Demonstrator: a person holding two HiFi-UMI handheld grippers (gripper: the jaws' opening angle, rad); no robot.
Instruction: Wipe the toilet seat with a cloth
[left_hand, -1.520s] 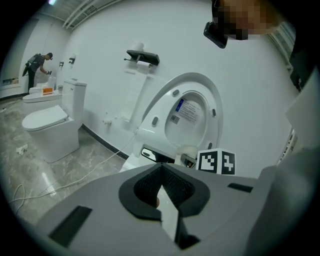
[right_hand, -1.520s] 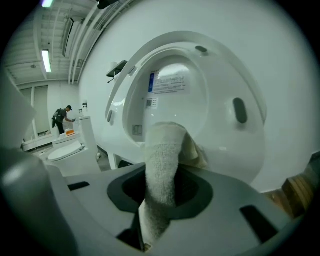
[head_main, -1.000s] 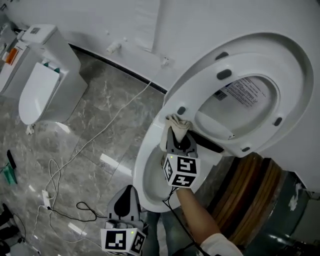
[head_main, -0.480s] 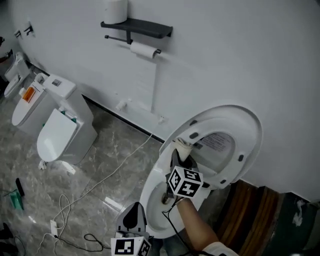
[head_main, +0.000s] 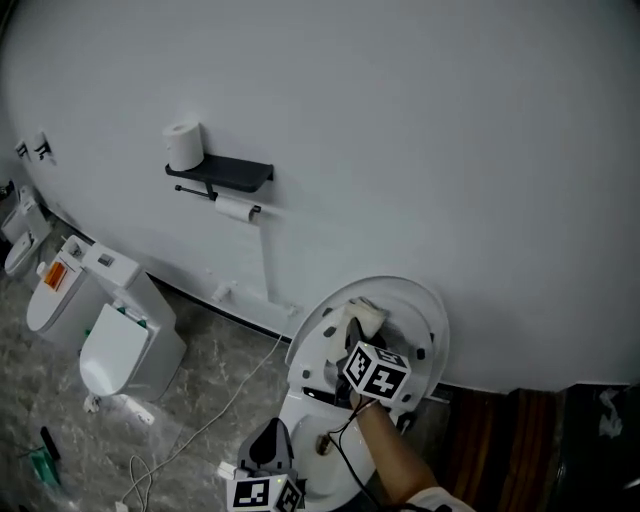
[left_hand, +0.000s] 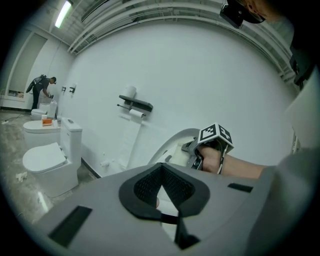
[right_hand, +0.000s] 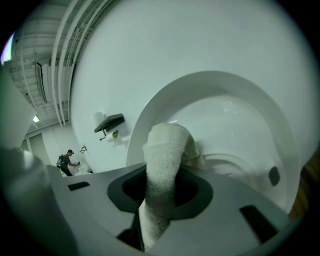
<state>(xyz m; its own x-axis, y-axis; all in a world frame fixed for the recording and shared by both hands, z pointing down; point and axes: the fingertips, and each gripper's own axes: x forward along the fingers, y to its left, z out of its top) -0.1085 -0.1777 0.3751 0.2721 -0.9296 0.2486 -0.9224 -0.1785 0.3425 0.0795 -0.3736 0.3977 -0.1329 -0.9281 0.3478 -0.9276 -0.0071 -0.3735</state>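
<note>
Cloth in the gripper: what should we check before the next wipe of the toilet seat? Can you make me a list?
1. Cloth held tight: ok. The right gripper's jaws are shut on the cloth, with its folded end sticking out.
2. Cloth touching the toilet seat: cannot tell. It sits right at the raised seat's upper rim, but contact is not clear.
3. Seat lifted: ok. It stands up against the wall.
4. Left gripper out of the way: ok. Its jaws are shut and empty, low beside the bowl.
5. Nobody nearby: ok. The other person is far off.
</note>
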